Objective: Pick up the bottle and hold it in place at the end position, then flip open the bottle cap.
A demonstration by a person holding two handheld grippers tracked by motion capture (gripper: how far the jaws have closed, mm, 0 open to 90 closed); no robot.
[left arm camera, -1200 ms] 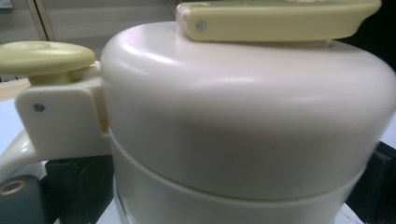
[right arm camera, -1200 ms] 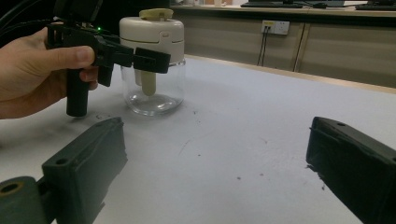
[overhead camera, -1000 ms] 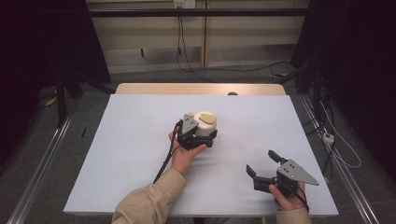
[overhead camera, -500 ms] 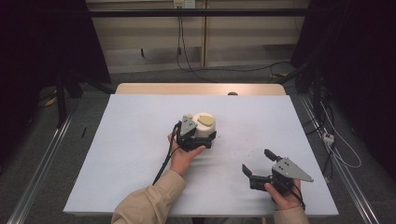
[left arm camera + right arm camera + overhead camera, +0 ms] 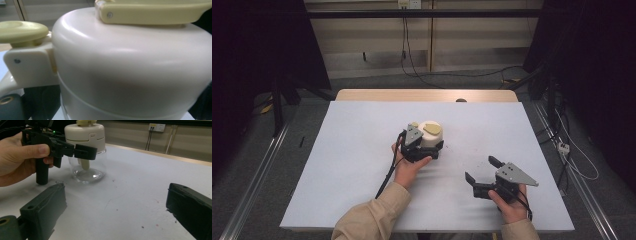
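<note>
A glass jar [image 5: 431,132] with a cream lid and a pale yellow lever on top stands near the middle of the white table [image 5: 357,150]. My left gripper [image 5: 428,146] is shut on the jar, its jaws at the seam between lid and glass. The left gripper view is close on the lid [image 5: 130,70]. In the right gripper view the jar [image 5: 85,135] stands at the far left, with one black jaw of the left gripper [image 5: 85,152] across its front. My right gripper [image 5: 481,168] stands open over the table's front right, aimed at the jar, nothing between its jaws [image 5: 115,205].
A person's hand [image 5: 408,167] and a beige sleeve come in from the front edge. A wooden strip [image 5: 427,95] runs along the table's far edge, with a small dark thing [image 5: 460,100] on it. Cables [image 5: 577,165] lie on the floor at the right.
My right gripper has shifted a little to the left, toward the jar, still open. The left gripper and the jar have not moved.
</note>
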